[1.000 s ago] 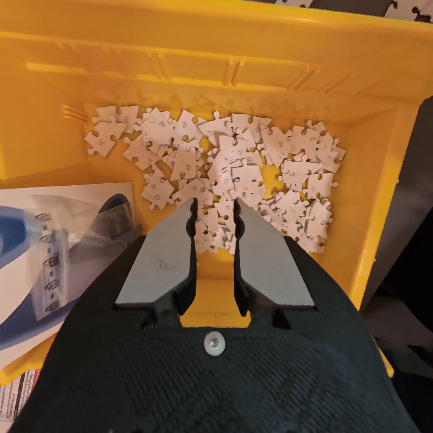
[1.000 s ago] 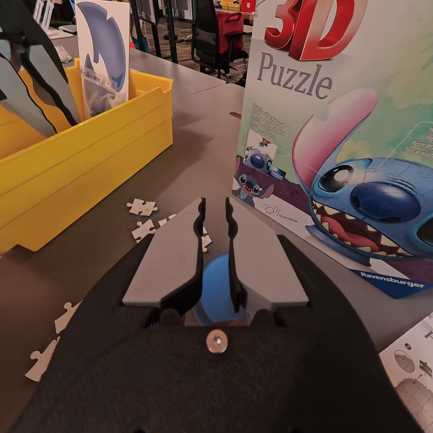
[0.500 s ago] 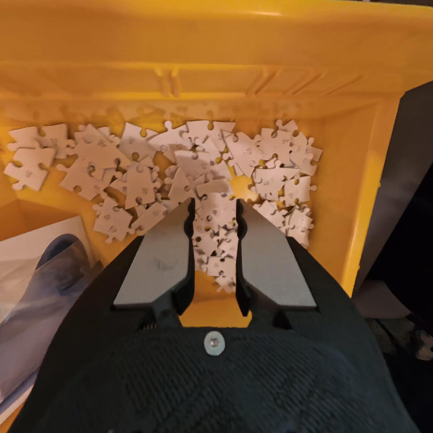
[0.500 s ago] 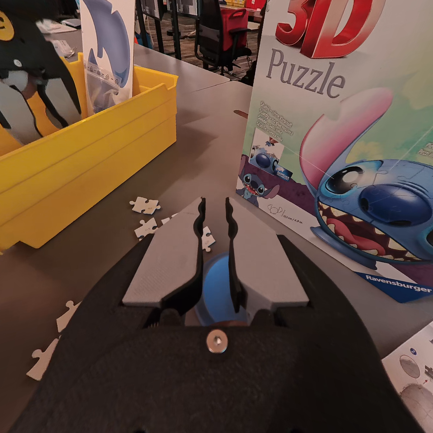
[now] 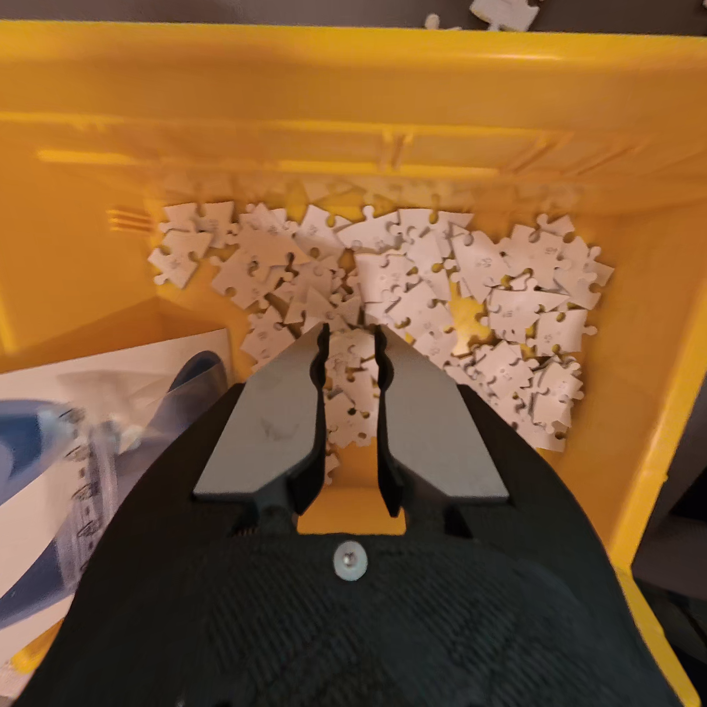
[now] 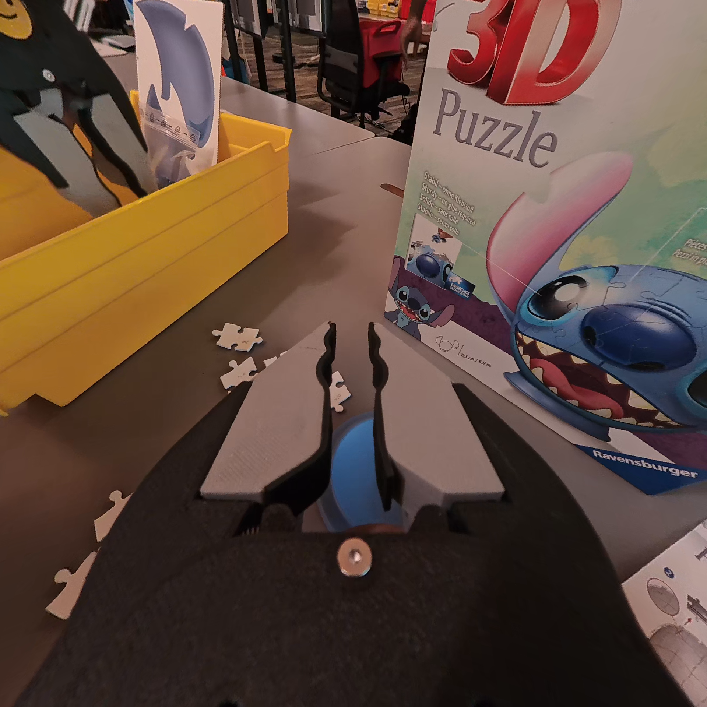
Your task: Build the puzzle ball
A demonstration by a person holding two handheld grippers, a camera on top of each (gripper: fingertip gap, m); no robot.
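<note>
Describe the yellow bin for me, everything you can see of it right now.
The yellow bin is an open-topped plastic tote with ribbed side walls, standing upright on the grey table. Its floor holds a heap of pale puzzle pieces, blank side up, piled toward the far wall. A white card with a blue shape and a clear bag leans in one end. The left tongs reach into it, open, above the heap. More pieces lie outside on the table.

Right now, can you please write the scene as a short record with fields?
left gripper: open, empty, above pile in bin
right gripper: open, empty, over blue stand
puzzle pieces: heaped white side up in yellow bin
loose puzzle pieces: on grey table
blue stand: on table
puzzle box: upright, on the right of the view
</note>
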